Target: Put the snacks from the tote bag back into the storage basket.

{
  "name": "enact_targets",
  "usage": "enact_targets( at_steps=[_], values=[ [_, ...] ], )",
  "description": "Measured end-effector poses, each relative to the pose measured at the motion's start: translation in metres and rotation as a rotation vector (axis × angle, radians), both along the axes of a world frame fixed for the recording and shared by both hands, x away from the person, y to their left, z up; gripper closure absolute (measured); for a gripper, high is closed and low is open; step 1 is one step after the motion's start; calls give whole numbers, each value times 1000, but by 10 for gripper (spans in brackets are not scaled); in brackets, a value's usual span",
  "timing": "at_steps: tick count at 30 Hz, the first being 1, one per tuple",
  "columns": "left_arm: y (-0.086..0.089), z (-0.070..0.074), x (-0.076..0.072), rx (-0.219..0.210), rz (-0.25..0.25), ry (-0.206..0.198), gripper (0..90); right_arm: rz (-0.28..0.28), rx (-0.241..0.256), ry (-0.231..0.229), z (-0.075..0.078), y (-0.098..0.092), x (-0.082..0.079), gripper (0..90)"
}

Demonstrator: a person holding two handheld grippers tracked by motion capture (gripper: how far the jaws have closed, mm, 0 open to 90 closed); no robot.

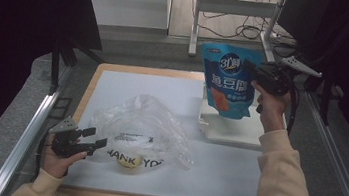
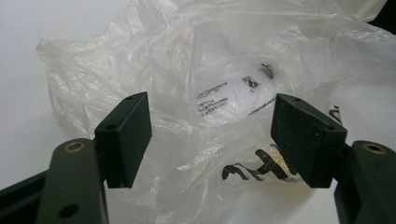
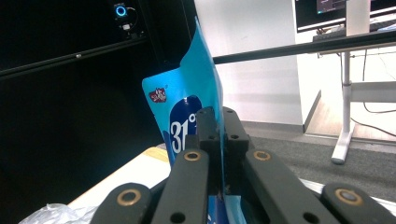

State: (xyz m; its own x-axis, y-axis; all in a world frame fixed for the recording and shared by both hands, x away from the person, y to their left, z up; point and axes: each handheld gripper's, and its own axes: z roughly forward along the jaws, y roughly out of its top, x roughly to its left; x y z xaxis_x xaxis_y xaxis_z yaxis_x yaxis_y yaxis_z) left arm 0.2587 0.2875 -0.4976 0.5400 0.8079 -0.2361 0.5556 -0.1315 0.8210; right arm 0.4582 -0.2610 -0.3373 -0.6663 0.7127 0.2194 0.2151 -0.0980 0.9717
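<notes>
Two grippers are seen in the high view. The right gripper (image 1: 252,73), in the upper right of the frame, is shut tight on the blue pouch (image 1: 227,82), which is held up in the air above the white tray (image 1: 234,130). In the right gripper view, the thin edge of the pouch (image 3: 191,88) is pinched between the two jaws. The left gripper (image 1: 98,138), in the lower left, is held wide open beside the clear plastic bag (image 1: 141,124) on the table (image 1: 114,83). In the left gripper view, the crumpled bag (image 2: 210,93) is seen between and beyond the open jaws.
</notes>
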Motion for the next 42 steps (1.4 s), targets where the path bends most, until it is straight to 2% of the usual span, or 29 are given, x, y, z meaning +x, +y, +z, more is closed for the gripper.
enact_targets(
  at_steps=[29, 42],
  values=[
    [0, 0, 0, -1, 1, -1, 293, -5, 9, 33, -24, 7, 26, 891],
    [0, -1, 1, 10, 4, 2, 293, 8, 38, 40, -46, -1, 45, 890]
  ],
)
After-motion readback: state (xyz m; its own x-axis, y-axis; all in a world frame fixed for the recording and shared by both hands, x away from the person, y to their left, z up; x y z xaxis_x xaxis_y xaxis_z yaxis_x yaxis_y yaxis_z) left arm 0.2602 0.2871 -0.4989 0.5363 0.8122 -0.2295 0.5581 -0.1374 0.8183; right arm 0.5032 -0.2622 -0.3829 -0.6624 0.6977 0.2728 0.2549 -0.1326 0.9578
